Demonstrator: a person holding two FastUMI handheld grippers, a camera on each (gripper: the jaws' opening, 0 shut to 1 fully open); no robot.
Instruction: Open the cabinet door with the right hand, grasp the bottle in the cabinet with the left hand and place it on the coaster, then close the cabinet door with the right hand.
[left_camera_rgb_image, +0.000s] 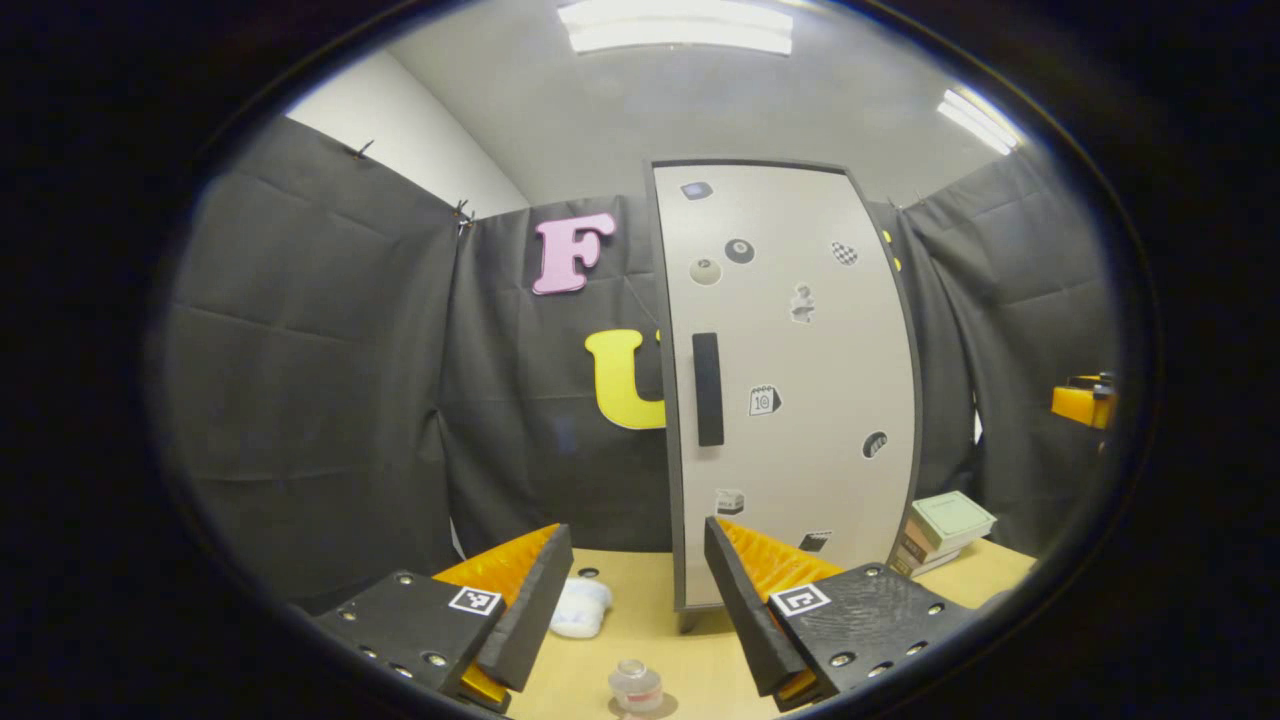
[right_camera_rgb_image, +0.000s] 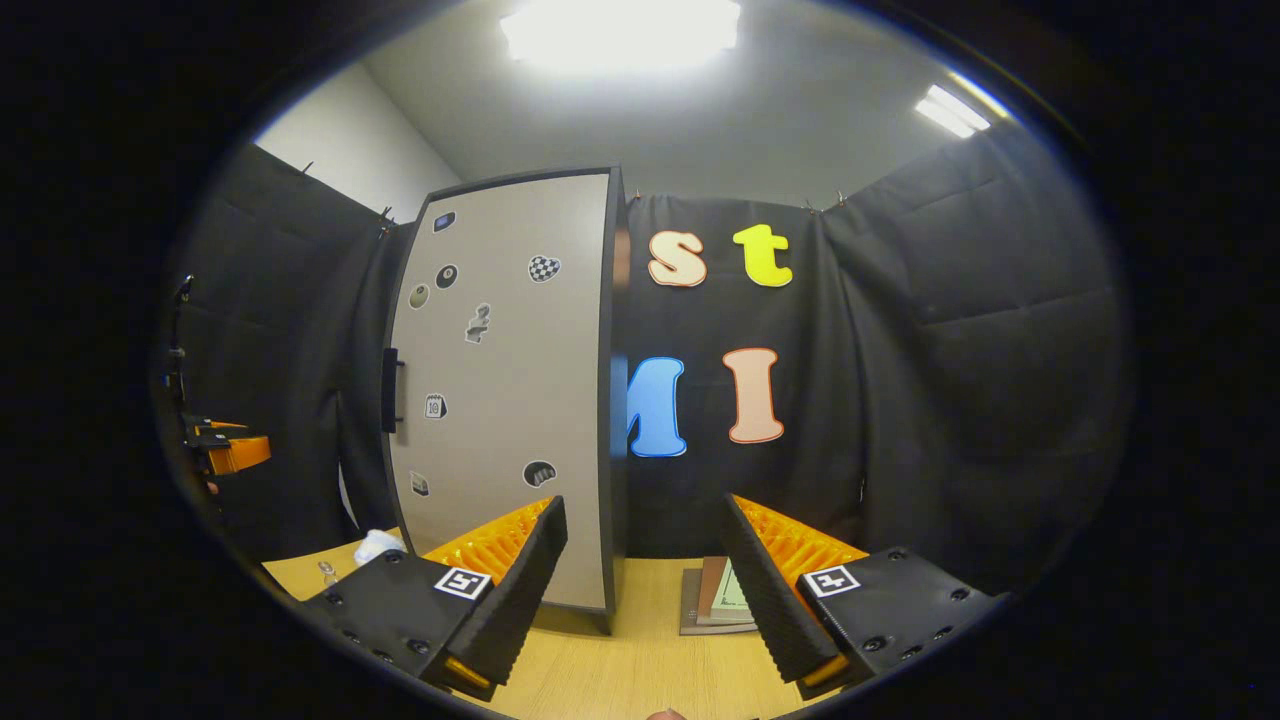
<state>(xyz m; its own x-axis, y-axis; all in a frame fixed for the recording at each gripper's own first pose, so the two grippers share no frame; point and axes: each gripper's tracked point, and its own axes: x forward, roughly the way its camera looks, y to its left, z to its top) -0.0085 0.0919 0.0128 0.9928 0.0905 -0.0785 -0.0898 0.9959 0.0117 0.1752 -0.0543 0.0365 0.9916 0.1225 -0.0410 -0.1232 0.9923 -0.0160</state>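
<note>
The tall pale cabinet (left_camera_rgb_image: 800, 330) stands on the wooden table (left_camera_rgb_image: 640, 630) with its door flush and a dark vertical handle (left_camera_rgb_image: 707, 388) near the left edge. A small clear bottle (left_camera_rgb_image: 637, 688) stands upright in front of it, low in the left gripper view, on a dark round coaster (left_camera_rgb_image: 668, 708) whose edge just shows. My left gripper (left_camera_rgb_image: 636, 532) is open above and short of the bottle, holding nothing. My right gripper (right_camera_rgb_image: 642, 505) is open too, facing the cabinet's (right_camera_rgb_image: 500, 390) right edge, apart from it. The bottle (right_camera_rgb_image: 327, 572) is tiny at the lower left of that view.
A white crumpled cloth (left_camera_rgb_image: 580, 607) lies left of the cabinet's foot. A stack of books (left_camera_rgb_image: 945, 530) sits to the cabinet's right, also ahead of my right gripper (right_camera_rgb_image: 720, 595). Each view catches the other gripper at its edge (left_camera_rgb_image: 1085, 400) (right_camera_rgb_image: 225, 445). Black cloth walls surround the table.
</note>
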